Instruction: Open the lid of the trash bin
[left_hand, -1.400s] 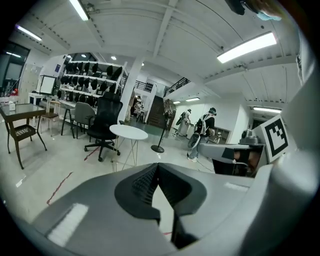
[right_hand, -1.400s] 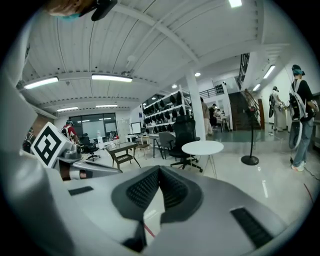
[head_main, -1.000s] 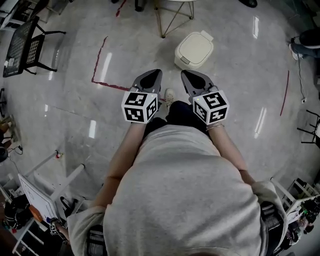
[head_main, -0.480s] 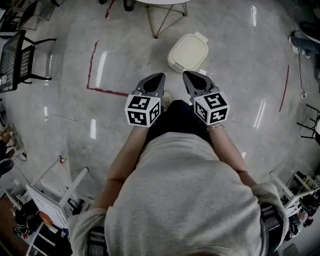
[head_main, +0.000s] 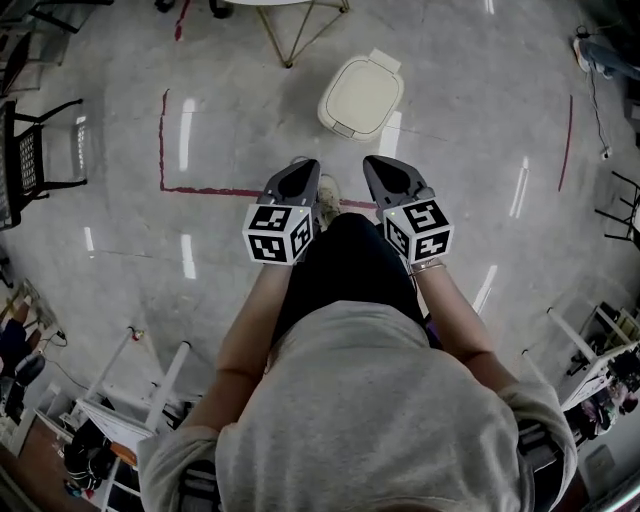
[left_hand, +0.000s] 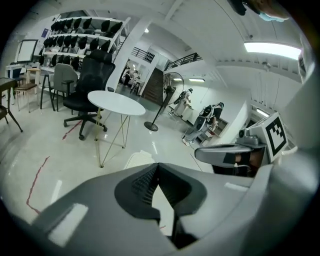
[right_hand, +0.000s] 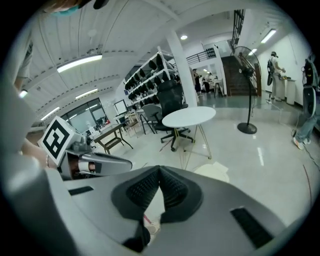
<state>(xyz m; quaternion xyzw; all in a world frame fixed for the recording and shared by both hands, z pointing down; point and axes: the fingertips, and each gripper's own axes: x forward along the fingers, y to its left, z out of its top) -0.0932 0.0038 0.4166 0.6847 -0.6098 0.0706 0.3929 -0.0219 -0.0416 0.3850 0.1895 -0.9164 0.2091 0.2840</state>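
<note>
Glossy grey floor (head_main: 470, 130) with red tape lines (head_main: 165, 140), open workshop/office space.

Head view: trash bin (head_main: 362, 97) sits on the floor ahead of both tools, well apart from them, cream lid down flat. Left gripper (head_main: 306, 168) and right gripper (head_main: 378, 168) are held side by side at waist height, noses pointing toward the bin, touching nothing. A shoe (head_main: 328, 193) shows between them. Black chair (head_main: 30, 155) far left.

Left gripper view: jaws shut, tips meeting at the front, nothing gripped; only floor shows through the notch behind the tips. Bin's edge (left_hand: 136, 159) peeks just over the jaws. Beyond it: round white table (left_hand: 116, 102), black office chair (left_hand: 87, 85), standing fan (left_hand: 167, 85). Other gripper (left_hand: 225, 152) in view at right.

Right gripper view: same, jaws closed tip to tip and empty. Bin (right_hand: 212, 171) on the floor just past the jaws to the right, table (right_hand: 189, 116) behind it, fan (right_hand: 247, 65) further right.
</note>
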